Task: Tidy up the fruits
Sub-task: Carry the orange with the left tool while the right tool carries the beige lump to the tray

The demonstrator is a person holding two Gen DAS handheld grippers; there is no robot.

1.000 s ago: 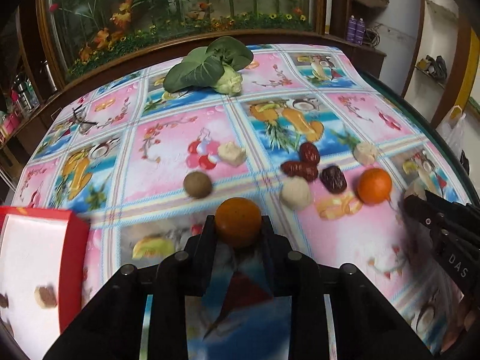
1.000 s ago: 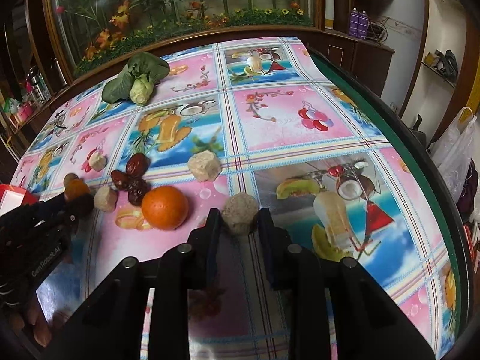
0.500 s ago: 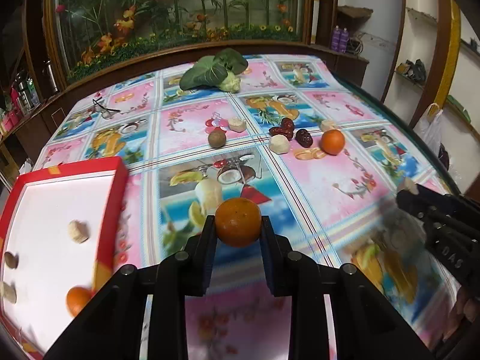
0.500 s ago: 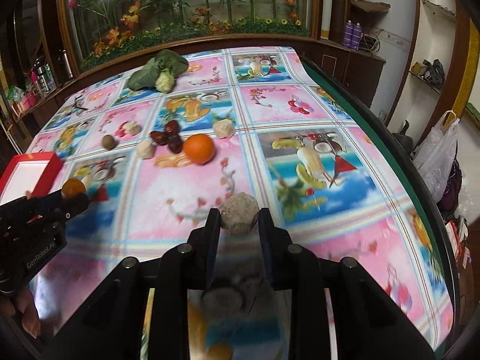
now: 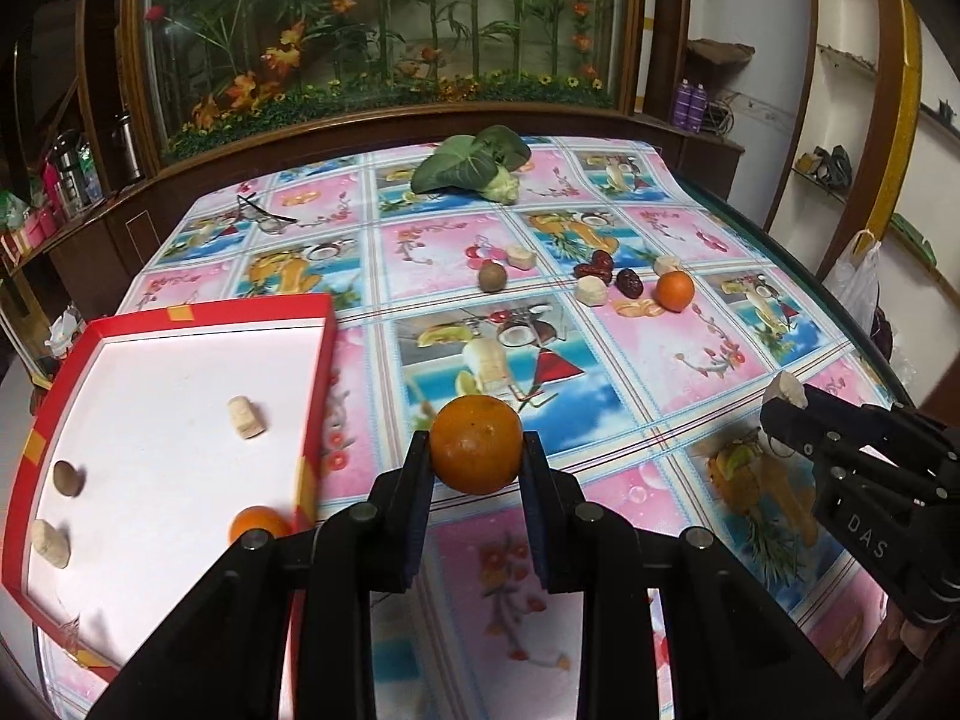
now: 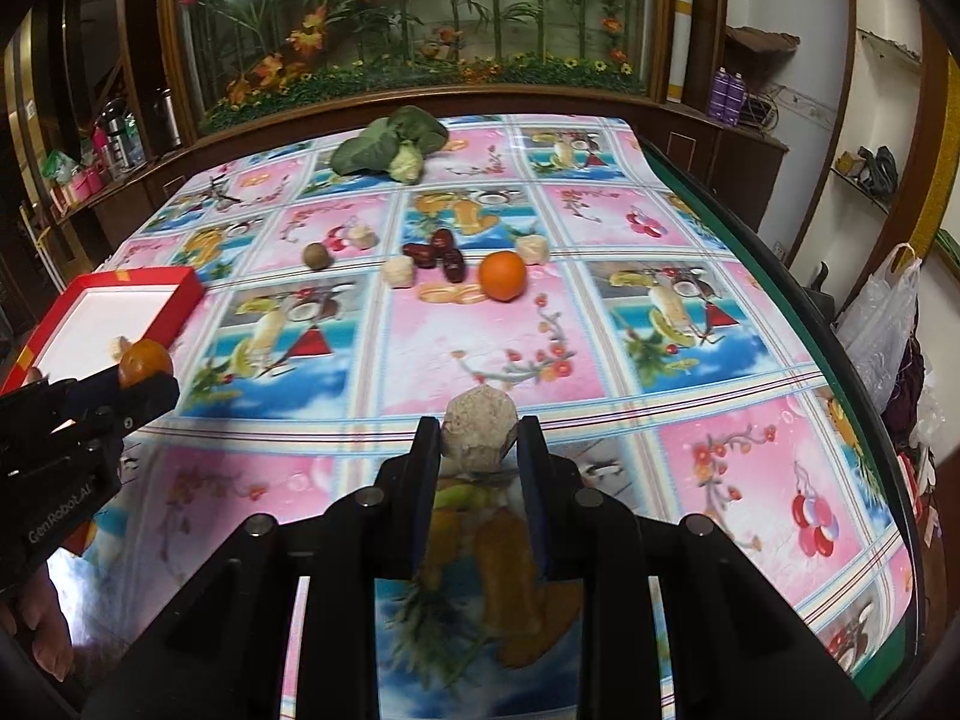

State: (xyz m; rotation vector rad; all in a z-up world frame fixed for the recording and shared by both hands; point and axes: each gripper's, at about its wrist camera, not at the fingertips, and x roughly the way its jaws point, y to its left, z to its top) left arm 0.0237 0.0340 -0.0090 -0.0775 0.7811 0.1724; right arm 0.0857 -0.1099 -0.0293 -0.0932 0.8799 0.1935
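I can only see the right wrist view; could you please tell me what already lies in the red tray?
Observer: The red tray holds four pieces: a tray orange at the near edge, a brown round fruit and two pale chunks.
Operator: Thank you. Is the left gripper's fruit gripped squarely?
Observer: Yes, the left gripper is shut on the held orange, one finger on each side.
Operator: Is it above the tray?
Observer: It appears right of the tray's rim, over the tablecloth.
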